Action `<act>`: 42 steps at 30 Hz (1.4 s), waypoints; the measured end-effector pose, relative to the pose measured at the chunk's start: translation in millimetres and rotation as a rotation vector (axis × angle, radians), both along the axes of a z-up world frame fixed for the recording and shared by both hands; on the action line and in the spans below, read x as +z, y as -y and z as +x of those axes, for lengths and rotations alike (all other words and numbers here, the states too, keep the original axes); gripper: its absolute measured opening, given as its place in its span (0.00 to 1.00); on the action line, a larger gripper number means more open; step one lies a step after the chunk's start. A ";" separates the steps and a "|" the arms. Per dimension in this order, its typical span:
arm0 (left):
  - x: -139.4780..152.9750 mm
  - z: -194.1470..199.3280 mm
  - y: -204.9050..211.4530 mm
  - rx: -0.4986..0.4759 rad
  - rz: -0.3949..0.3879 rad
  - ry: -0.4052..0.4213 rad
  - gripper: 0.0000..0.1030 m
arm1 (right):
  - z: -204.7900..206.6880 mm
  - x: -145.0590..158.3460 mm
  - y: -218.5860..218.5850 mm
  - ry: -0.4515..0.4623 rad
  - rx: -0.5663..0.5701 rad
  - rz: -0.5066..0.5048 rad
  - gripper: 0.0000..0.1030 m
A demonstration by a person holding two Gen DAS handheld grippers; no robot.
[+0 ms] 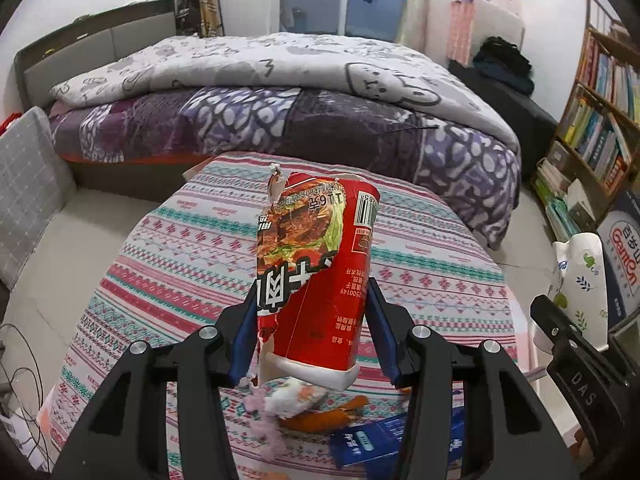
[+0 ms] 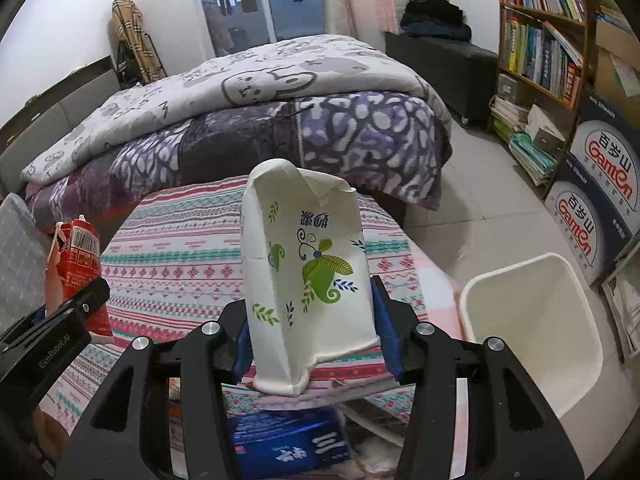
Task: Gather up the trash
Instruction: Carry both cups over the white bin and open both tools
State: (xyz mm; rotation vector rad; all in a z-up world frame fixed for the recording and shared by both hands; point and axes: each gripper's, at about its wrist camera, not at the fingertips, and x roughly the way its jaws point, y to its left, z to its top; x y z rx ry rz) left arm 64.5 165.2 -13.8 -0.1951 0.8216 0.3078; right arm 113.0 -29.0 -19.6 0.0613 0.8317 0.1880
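My left gripper [image 1: 314, 332] is shut on a torn red food carton [image 1: 316, 264] and holds it above the patterned table [image 1: 180, 264]. The carton also shows at the left of the right wrist view [image 2: 78, 268]. My right gripper [image 2: 312, 336] is shut on a white tissue pack with green leaf print [image 2: 306, 276], held above the table. That pack shows at the right edge of the left wrist view [image 1: 584, 280]. A white trash bin [image 2: 532, 320] stands open on the floor to the right of the table.
On the table below the grippers lie a blue box [image 2: 288, 444], crumpled tissue [image 1: 292, 396] and orange scraps [image 1: 324, 416]. A bed [image 1: 280, 100] stands behind the table. A bookshelf [image 2: 544, 40] and stacked cartons [image 2: 596, 200] line the right wall.
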 end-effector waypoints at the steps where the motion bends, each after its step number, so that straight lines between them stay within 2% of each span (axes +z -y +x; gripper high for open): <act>1: 1.4 0.7 4.5 -0.008 0.002 0.004 0.48 | 0.2 0.7 5.0 -0.001 -0.009 0.003 0.46; 22: 15.0 11.9 126.6 -0.224 0.038 0.056 0.48 | 0.3 7.0 137.3 -0.046 -0.250 0.019 0.49; 32: 9.8 13.2 193.0 -0.347 0.034 0.056 0.48 | -8.6 10.7 203.2 -0.052 -0.400 0.006 0.72; 42: -2.0 12.2 261.4 -0.469 0.047 0.031 0.48 | -22.2 16.3 268.5 -0.051 -0.516 0.060 0.80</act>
